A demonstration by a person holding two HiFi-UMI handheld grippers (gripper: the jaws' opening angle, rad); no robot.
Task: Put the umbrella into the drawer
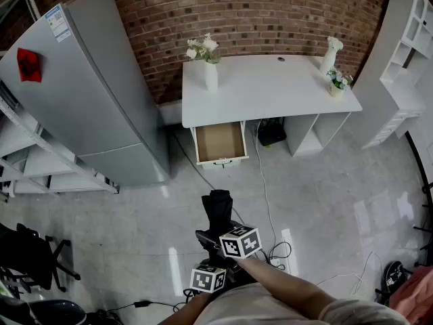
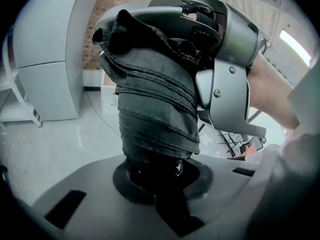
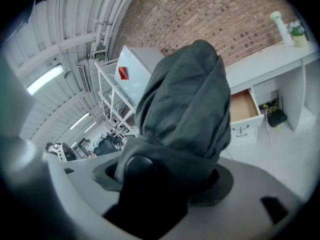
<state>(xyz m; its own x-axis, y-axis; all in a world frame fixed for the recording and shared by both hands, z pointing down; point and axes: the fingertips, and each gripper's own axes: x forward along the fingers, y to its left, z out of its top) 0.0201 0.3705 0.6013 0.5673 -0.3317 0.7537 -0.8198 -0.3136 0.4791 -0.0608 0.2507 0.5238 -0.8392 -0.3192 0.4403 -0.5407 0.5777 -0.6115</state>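
Umbrella [image 1: 218, 212], dark grey and folded into a bundle, hangs in the air low in the middle of the head view, well apart from the desk. The left gripper [image 2: 159, 176] has its jaws nearly together, clamped on the umbrella's narrow end, where a shiny ring shows. The right gripper [image 3: 165, 176] has its jaws spread wide, with bunched fabric and a round black knob [image 3: 140, 169] filling the gap between them. At upper left stands a grey refrigerator [image 1: 88, 93] bearing a blue-and-white label [image 1: 57, 22], its print too small to read, and a red sticker [image 1: 29, 65] lower on its side. In the upper middle, a drawer [image 1: 220, 142] is pulled open beneath the left end of a white desk [image 1: 270, 87], with its bare brown bottom showing. On the desk, a white vase of pale flowers [image 1: 211, 73] stands at the left, with a taller white vase [image 1: 329, 54] and a small potted plant [image 1: 336, 83] at the right. A black box-like object [image 1: 272, 133] sits under the desk. A cable [image 1: 264, 181] trails over the glossy floor between the drawer and the grippers. A brick wall [image 1: 270, 12] backs the desk. White shelving [image 1: 406, 53] fills the right edge, a metal rack [image 1: 40, 161] the left, and a black chair [image 1: 34, 256] the lower left corner.
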